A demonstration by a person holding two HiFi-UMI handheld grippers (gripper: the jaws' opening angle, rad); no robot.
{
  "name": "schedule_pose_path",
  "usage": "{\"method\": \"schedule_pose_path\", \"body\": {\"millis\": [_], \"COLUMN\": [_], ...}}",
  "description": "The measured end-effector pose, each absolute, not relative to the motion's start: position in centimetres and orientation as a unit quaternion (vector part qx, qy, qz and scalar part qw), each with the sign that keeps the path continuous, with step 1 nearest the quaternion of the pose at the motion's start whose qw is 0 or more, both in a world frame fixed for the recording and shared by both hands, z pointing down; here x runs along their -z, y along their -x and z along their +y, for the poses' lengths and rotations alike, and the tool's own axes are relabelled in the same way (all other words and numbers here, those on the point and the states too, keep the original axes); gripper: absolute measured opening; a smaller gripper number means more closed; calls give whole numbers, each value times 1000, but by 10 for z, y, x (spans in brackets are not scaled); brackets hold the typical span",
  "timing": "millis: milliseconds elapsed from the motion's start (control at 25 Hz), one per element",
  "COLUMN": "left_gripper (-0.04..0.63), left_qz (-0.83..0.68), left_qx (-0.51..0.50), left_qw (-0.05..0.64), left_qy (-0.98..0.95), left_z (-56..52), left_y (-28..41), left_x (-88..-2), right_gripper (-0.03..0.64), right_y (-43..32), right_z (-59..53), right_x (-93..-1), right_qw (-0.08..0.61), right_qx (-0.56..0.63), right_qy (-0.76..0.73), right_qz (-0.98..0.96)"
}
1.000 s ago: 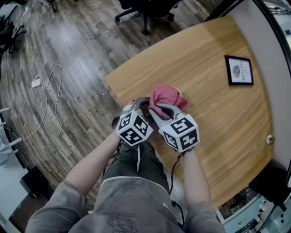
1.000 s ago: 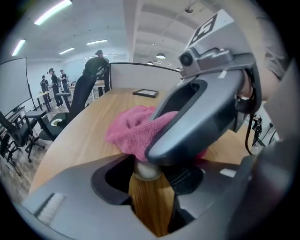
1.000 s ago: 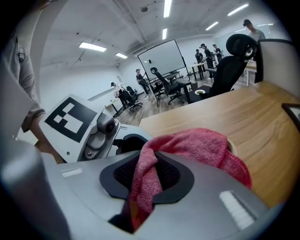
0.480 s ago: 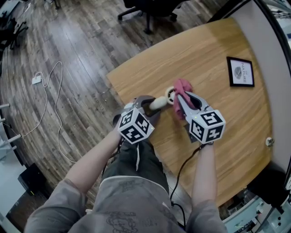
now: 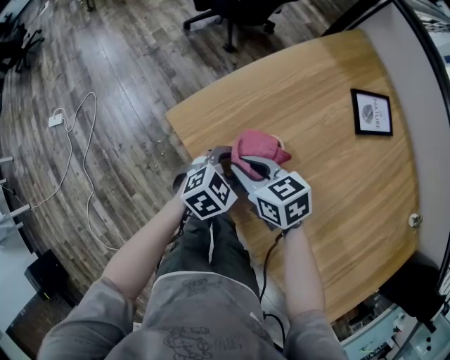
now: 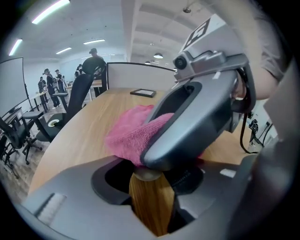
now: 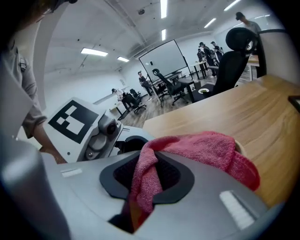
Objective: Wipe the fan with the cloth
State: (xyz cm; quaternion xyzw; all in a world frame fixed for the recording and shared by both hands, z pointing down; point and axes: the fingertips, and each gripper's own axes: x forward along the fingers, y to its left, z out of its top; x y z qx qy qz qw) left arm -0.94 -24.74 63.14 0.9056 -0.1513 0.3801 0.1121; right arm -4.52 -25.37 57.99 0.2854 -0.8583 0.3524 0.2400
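Note:
The pink cloth point(image 5: 256, 147) is bunched over the small handheld fan and hides nearly all of it in the head view. Only a cream rim of the fan point(image 7: 238, 146) peeks out beneath the cloth point(image 7: 197, 147). My right gripper point(image 5: 250, 166) is shut on the cloth, a fold pinched between its pads point(image 7: 140, 183). Close on its left, my left gripper point(image 5: 223, 160) is shut on the fan's handle, whose beige end point(image 6: 146, 174) shows between its jaws. The cloth point(image 6: 133, 131) lies just beyond them.
The wooden table point(image 5: 337, 183) carries a small framed picture point(image 5: 370, 110) at the far right and a tiny round thing point(image 5: 413, 220) by its right edge. An office chair point(image 5: 225, 17) stands beyond the table. A white cable point(image 5: 84, 140) trails over the floor on the left.
Half a second ago the right gripper held the cloth out to the right, with the fan's head and handle bare. It has swept back toward the left gripper and covers the fan again. The left gripper kept still.

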Motion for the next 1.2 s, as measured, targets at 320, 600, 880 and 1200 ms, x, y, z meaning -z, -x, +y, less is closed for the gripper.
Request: {"method": "schedule_pose_path", "body": {"millis": [320, 600, 880, 1200], "left_gripper": [196, 196, 196, 196], "left_qz": [-142, -132, -121, -117], "left_qx": [-376, -376, -381, -384], "left_qw": [129, 133, 113, 102], "left_qy": [-906, -907, -910, -910], "left_z": [-248, -246, -242, -240], "left_y": [9, 10, 9, 8], "left_x": [-631, -630, -632, -632], "right_gripper": [69, 69, 69, 69], "right_y": [12, -59, -24, 45], "right_z": [-257, -298, -296, -253], "right_x": [-578, -568, -571, -582], "right_qw": [263, 243, 237, 257], "right_qx": [-338, -315, -314, -339], "right_qy": [-319, -444, -426, -321], "right_qz": [-845, -803, -815, -846]}}
